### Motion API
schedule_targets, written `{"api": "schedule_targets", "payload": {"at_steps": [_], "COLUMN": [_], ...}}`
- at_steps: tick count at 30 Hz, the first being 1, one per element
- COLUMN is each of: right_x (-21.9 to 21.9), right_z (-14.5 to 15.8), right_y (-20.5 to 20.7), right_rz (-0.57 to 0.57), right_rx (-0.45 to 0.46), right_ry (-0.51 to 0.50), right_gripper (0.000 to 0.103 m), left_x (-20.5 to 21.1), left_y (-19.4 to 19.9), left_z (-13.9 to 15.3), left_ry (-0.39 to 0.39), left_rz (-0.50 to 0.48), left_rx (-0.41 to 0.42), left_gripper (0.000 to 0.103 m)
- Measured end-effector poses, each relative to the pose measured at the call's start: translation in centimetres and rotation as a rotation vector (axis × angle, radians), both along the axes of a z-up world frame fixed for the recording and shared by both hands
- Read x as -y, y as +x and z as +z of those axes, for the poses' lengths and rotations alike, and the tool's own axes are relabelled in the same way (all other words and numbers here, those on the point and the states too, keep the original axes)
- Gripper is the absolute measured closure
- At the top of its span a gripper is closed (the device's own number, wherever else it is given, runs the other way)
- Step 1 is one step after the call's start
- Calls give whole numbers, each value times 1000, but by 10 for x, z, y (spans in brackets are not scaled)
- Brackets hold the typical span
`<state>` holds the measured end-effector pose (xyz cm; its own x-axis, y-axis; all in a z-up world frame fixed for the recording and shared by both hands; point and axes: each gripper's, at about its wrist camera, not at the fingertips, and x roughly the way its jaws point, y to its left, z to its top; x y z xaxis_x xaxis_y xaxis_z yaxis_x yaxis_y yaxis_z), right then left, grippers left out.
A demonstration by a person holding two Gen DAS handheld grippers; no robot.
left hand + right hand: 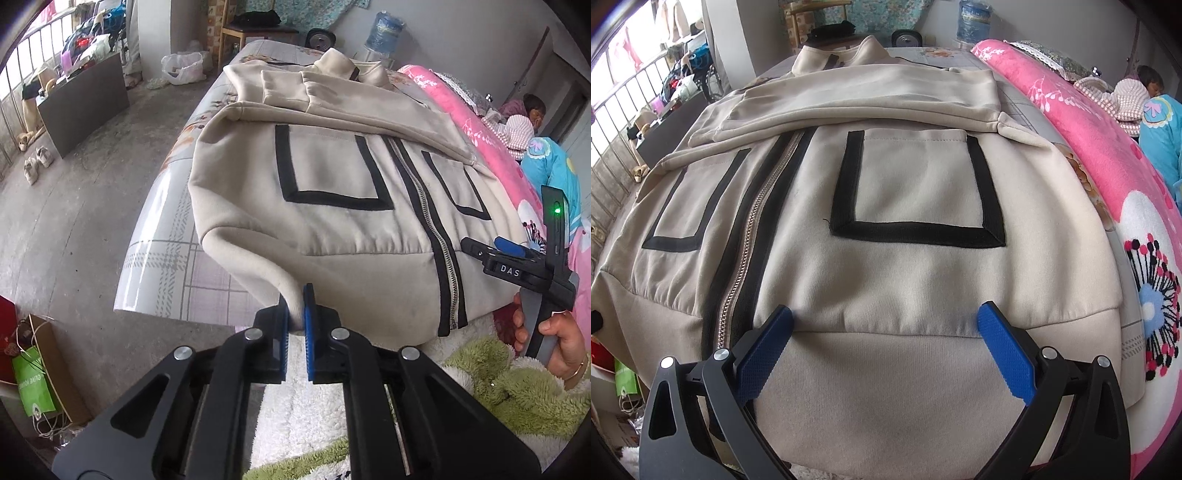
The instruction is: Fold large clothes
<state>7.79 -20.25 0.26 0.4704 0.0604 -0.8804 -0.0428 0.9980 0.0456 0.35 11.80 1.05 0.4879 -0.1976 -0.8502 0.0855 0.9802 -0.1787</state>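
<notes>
A beige zip-up jacket point(332, 229) with black-trimmed pockets lies face up on the bed, its sleeves folded across the chest. My left gripper point(297, 314) is shut on the jacket's lower left hem corner, and the fabric rises between the blue pads. In the right wrist view the jacket point(886, 266) fills the frame, zipper point(753, 229) running left of centre. My right gripper point(885, 326) stands open just above the hem band, with its blue fingertips point(993, 321) wide apart on either side of it. A hand point(554, 339) holds that gripper at the jacket's right edge.
A pink floral blanket point(1108, 155) runs along the bed's right side, with a person point(532, 110) lying beyond it. A green and white fluffy blanket point(498, 387) lies at the near edge. Paper bags point(33, 384) and shoes point(37, 162) sit on the concrete floor at left.
</notes>
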Motion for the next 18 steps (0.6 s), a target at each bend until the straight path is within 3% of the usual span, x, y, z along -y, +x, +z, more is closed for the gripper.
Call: {"api": "schedule_targets", "payload": {"at_steps": [8,18], "right_x": [13,87], "right_z": [12,37], "right_y": [-3,-44], "right_rz": [73,-35], "right_rx": [-48,-57], "right_ry": [19,62], "right_gripper": [6,6], "left_x": [28,28], "left_y": [21,26], "left_z": [-6,-9], "left_ry": [115,100], "left_rz": [-53,-51], "left_rx": [17,8], "left_gripper": [97,97]}}
